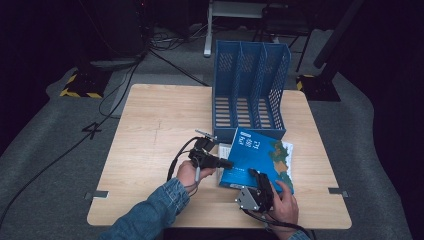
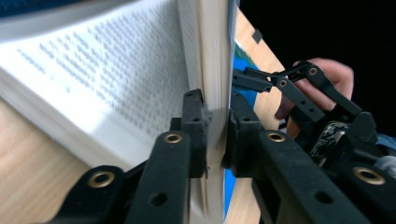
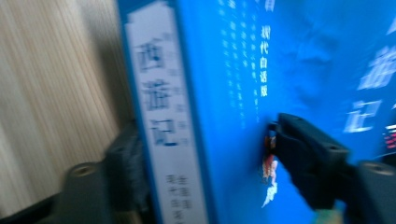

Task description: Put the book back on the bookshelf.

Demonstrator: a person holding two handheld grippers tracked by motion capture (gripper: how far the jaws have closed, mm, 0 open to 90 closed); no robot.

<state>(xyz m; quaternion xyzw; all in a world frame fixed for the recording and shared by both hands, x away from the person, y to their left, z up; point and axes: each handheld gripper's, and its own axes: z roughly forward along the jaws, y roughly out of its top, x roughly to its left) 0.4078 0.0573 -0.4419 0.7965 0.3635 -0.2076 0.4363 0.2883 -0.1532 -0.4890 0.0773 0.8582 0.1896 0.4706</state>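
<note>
A blue book [image 1: 257, 155] with a white spine label [image 3: 159, 116] lies on the wooden table [image 1: 160, 125], just in front of a blue file holder [image 1: 250, 85]. My left gripper [image 1: 227, 163] reaches in from the book's left edge. In the left gripper view it [image 2: 217, 100] is shut on the cover and a wad of pages, lifted off the printed pages [image 2: 116, 70] below. My right gripper [image 1: 256, 175] holds the book's near edge; in its own view it [image 3: 203, 130] is shut on the book beside the spine, one jaw on the blue cover [image 3: 224, 70], the other behind.
The file holder has three upright slots, open toward me, at the table's far middle. Cables run over the grey floor [image 1: 60, 130] behind the table. Bare tabletop stretches to the left of the book. A hand [image 2: 327, 70] holds the right gripper [image 2: 237, 78] in the left gripper view.
</note>
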